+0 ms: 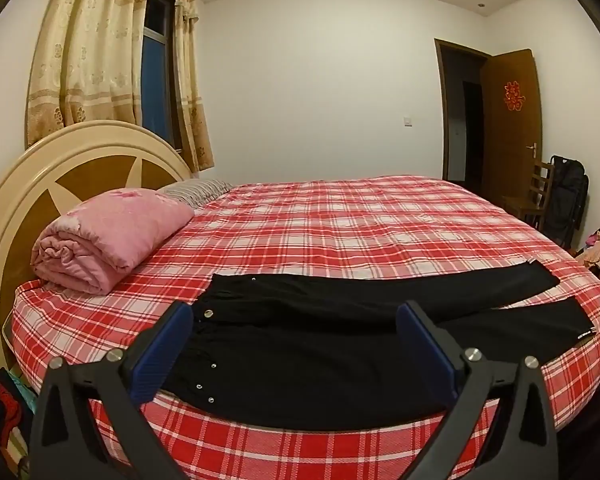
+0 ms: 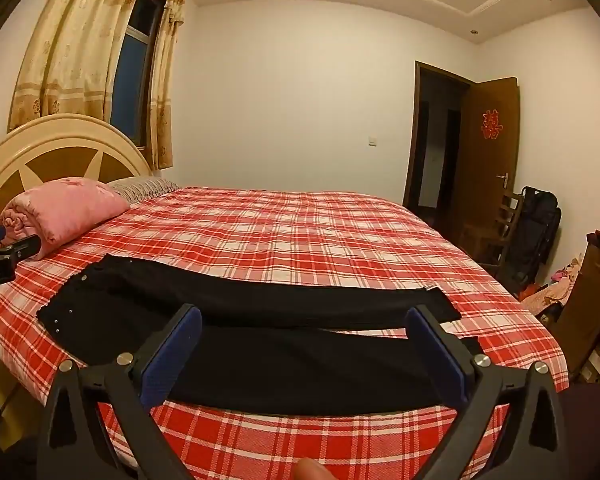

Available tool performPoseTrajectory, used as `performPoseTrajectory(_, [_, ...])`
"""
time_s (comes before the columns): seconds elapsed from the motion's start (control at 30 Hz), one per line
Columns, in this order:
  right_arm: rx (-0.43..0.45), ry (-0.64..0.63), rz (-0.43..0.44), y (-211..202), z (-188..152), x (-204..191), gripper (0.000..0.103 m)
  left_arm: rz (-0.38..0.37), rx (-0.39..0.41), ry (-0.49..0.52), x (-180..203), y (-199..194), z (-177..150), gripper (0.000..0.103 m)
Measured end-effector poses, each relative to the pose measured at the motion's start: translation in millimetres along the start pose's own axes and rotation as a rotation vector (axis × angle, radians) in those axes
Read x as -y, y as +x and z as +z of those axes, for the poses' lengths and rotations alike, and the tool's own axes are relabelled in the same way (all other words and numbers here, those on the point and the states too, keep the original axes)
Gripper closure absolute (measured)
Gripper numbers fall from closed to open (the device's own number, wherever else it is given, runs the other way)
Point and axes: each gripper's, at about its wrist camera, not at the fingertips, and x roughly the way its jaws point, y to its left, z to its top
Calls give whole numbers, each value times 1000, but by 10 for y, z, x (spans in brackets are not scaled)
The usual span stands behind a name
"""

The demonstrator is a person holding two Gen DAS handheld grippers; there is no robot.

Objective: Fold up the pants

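Pants [image 1: 320, 360], black, lie flat along the near edge of the bed [image 1: 340, 232], waist toward the headboard [image 1: 52, 160] and both legs running out to my right, slightly splayed with a strip of plaid sheet showing between them near the cuffs. I hold the left gripper [image 1: 296, 344] above the waist and seat area with its blue pads wide apart and nothing between them; the right gripper [image 2: 304, 344] hangs over the near leg, likewise spread and empty. Neither tool touches the cloth, so I judge that no fold has begun and the step in hand is the approach for the first grasp. The next move probably calls for lowering each gripper to the near edge, left at the waistband, right toward the cuff [image 2: 470, 346], pinching a single layer and carrying the near leg over onto the far leg [image 2: 300, 292]. Beyond the garment sits a rolled pink quilt [image 1: 108, 236] by the headboard, well apart from the work. Farther off are the curtains [image 1: 84, 60] and an open door [image 1: 508, 120].
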Motion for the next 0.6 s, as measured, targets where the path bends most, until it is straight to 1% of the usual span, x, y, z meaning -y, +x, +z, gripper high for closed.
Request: performPoseTrajectory(0.6, [-3,-12,-2,4,9,-29,1,0,1,-5,-48,5,2,0])
